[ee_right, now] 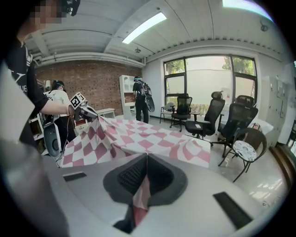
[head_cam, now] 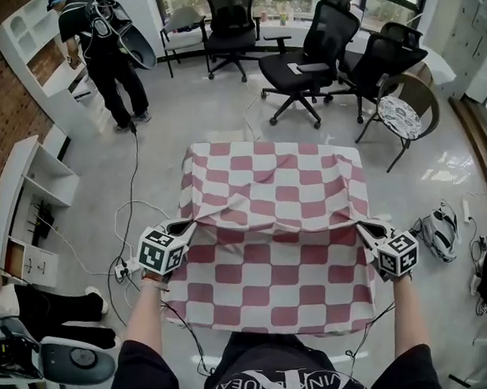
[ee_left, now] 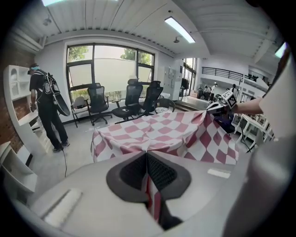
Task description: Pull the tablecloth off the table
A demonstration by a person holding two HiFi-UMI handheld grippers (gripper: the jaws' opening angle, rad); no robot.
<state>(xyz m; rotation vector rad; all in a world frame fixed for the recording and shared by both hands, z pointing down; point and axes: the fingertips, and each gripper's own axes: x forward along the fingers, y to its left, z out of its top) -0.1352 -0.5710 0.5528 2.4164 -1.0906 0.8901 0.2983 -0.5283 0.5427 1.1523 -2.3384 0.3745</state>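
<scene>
A red and white checked tablecloth [head_cam: 274, 229] covers a square table in the middle of the head view. My left gripper [head_cam: 189, 227] is shut on the cloth's left edge and holds it lifted into a peak. My right gripper [head_cam: 362, 227] is shut on the right edge in the same way. In the left gripper view the cloth [ee_left: 162, 132] runs from between the shut jaws across to the other gripper [ee_left: 222, 104]. In the right gripper view the cloth [ee_right: 134, 139] stretches from the jaws to the left gripper [ee_right: 83, 111]. The near edge hangs down in front of me.
Several black office chairs [head_cam: 309, 54] stand beyond the table, with a round-seated chair [head_cam: 403, 114] at the right. A person in black [head_cam: 108, 58] stands by white shelves [head_cam: 30, 202] at the far left. Cables [head_cam: 131, 237] lie on the floor to the left, a bag [head_cam: 439, 231] to the right.
</scene>
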